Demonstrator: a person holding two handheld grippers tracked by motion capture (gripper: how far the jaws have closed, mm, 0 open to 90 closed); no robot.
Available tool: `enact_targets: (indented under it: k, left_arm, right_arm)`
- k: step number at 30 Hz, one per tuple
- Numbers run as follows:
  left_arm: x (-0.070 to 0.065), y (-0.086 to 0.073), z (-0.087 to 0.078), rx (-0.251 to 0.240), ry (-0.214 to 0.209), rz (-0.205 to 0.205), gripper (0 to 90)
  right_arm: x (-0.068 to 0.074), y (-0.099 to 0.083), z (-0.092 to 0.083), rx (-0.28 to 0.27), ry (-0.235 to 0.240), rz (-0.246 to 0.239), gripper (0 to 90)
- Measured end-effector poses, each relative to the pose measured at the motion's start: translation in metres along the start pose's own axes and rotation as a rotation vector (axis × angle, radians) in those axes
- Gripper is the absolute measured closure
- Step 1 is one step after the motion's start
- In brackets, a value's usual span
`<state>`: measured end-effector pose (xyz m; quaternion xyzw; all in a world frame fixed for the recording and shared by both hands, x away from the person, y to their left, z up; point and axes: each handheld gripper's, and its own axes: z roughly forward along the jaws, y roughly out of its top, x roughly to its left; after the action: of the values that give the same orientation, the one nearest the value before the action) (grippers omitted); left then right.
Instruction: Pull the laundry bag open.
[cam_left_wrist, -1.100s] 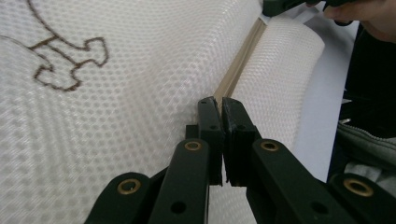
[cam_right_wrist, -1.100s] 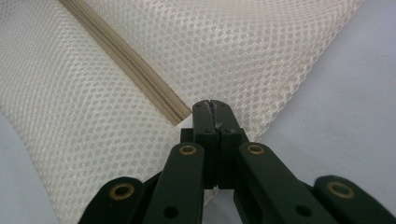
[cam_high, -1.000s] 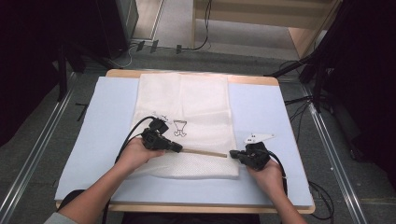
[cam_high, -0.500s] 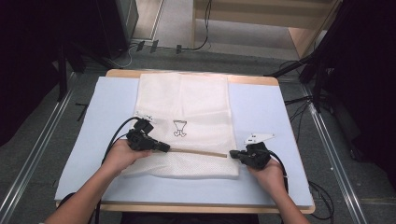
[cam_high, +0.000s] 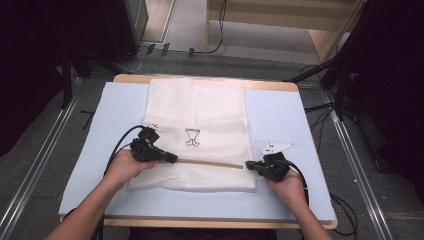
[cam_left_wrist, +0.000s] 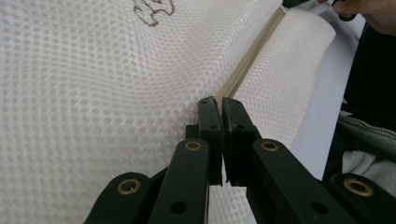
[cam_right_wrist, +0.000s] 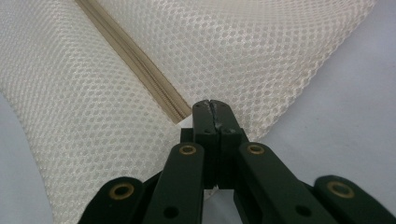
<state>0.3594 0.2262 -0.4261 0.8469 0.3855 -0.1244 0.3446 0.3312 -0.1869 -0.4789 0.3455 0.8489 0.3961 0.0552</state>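
A white mesh bag (cam_high: 200, 110) lies flat on a light blue mat (cam_high: 285, 120). A beige zipper (cam_high: 210, 162) runs across its near part. My left gripper (cam_high: 175, 160) is shut at the zipper's left end, jaws pinched on the zipper (cam_left_wrist: 252, 56) where it meets the tips (cam_left_wrist: 219, 100). My right gripper (cam_high: 247, 165) is shut on the mesh at the zipper's right end. In the right gripper view its tips (cam_right_wrist: 212, 103) close where the zipper (cam_right_wrist: 135, 65) ends. What exactly sits between either pair of pads is hidden.
The mat covers a wooden table (cam_high: 130, 77). A small dark printed mark (cam_high: 192, 136) sits on the bag's middle. Cables (cam_high: 117, 147) trail from both grippers toward the near edge. Metal rails (cam_high: 30, 190) and dark stands flank the table.
My left gripper has slid left along the zipper line, and a longer stretch of beige zipper shows between the two grippers. The right gripper has stayed put.
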Motion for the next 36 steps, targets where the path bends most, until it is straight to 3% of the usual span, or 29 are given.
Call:
enact_targets:
  k: [8, 14, 27, 36]
  left_arm:
    - [0.012, -0.014, -0.018, -0.018, -0.003, -0.033, 88.8]
    - [0.018, -0.023, -0.028, -0.02, 0.031, -0.047, 88.8]
    - [0.032, -0.041, -0.051, -0.037, 0.048, -0.093, 88.8]
    - [0.036, -0.048, -0.058, -0.042, 0.068, -0.108, 88.8]
  right_arm:
    - [0.0, 0.0, 0.0, 0.002, -0.003, 0.004, 90.0]
    - [0.0, 0.0, 0.0, 0.003, -0.005, 0.003, 90.0]
    - [0.0, 0.001, 0.0, 0.005, -0.005, 0.005, 90.0]
    - [-0.001, 0.002, 0.0, 0.011, 0.0, 0.009, 90.0]
